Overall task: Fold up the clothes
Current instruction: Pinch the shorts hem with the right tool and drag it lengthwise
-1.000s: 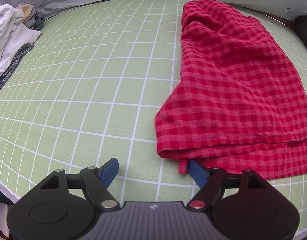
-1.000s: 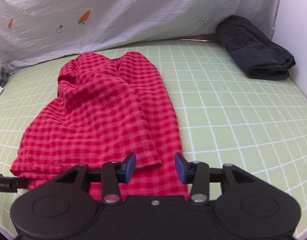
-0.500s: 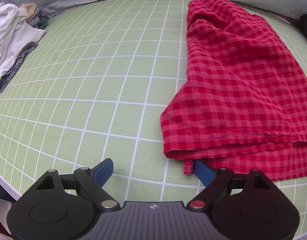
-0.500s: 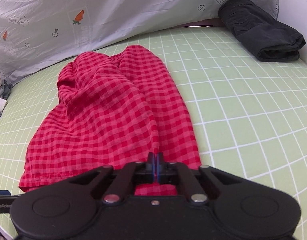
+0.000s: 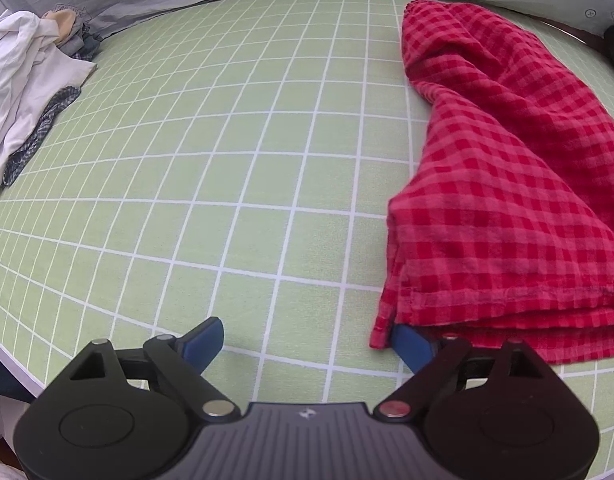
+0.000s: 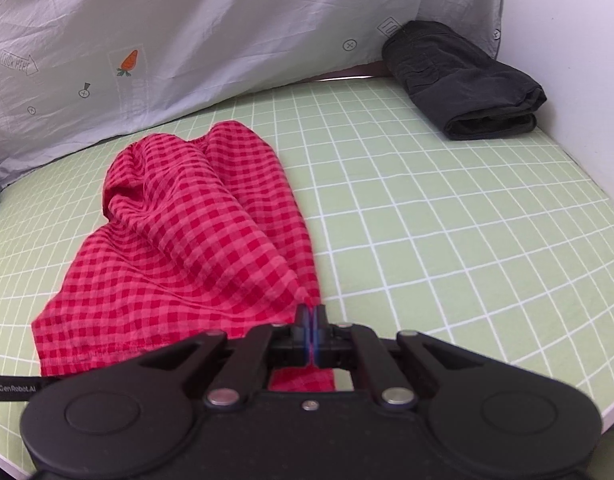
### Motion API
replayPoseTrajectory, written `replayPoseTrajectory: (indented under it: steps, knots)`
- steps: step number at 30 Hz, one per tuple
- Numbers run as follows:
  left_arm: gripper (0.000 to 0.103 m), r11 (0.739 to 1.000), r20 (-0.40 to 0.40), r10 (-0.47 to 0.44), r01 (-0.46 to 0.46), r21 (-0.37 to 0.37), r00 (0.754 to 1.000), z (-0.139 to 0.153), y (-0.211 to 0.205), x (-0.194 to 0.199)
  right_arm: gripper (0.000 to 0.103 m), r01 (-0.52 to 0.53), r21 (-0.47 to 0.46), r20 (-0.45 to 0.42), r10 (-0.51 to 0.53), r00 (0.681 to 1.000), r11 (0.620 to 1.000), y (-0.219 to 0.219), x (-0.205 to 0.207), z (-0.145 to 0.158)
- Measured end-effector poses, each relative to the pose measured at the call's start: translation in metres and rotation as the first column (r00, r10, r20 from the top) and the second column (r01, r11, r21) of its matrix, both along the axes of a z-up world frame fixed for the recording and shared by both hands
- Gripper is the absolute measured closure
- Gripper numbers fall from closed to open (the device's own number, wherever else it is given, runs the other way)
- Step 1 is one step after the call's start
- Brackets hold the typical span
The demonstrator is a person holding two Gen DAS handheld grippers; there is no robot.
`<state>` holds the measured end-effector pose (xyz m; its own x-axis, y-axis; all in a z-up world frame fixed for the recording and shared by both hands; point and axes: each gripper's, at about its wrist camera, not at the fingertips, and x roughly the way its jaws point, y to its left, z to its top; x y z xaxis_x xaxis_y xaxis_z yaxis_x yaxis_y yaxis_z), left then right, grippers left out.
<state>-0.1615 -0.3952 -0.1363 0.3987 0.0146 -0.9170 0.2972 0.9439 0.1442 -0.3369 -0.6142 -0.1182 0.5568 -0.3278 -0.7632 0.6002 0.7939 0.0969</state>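
Note:
A red checked garment point(image 5: 515, 184) lies on the green gridded mat point(image 5: 227, 160), at the right of the left wrist view. My left gripper point(image 5: 307, 340) is open; its right fingertip point(image 5: 411, 344) sits under the garment's near left corner. In the right wrist view the garment point(image 6: 195, 248) stretches away from me. My right gripper point(image 6: 311, 320) is shut on the garment's near right corner and lifts it a little off the mat.
A pile of white and grey clothes point(image 5: 27, 80) lies at the far left of the mat. A folded black garment point(image 6: 463, 80) lies at the far right corner by the white wall. A pale printed sheet point(image 6: 187, 40) hangs behind the mat.
My right gripper closed on the garment's near right corner and pulled it up. The garment narrowed and shifted right in the left wrist view. My left gripper stayed open.

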Motion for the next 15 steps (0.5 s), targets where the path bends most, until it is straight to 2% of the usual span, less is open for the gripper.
replayPoseTrajectory:
  steps: [7, 10, 14, 15]
  knots:
    - [0.011, 1.0, -0.006, 0.004, -0.004, 0.005, 1.0, 0.001, 0.0, -0.001, 0.101, 0.026, 0.066, -0.124, -0.018, 0.992, 0.997, 0.0, -0.004, -0.032]
    - [0.012, 1.0, -0.042, 0.022, -0.022, -0.001, 0.999, 0.004, 0.004, 0.002, 0.101, -0.003, 0.038, -0.143, 0.009, 0.99, 0.999, 0.006, -0.002, -0.032]
    - [0.012, 0.996, -0.065, 0.05, -0.055, -0.074, 0.997, 0.025, 0.014, 0.006, 0.096, -0.012, 0.058, -0.167, 0.022, 0.986, 0.998, 0.005, 0.001, -0.029]
    - [0.012, 0.994, -0.055, 0.054, -0.059, -0.094, 0.997, 0.033, 0.016, 0.007, 0.091, -0.008, 0.069, -0.171, 0.019, 0.985, 0.998, 0.003, 0.002, -0.028]
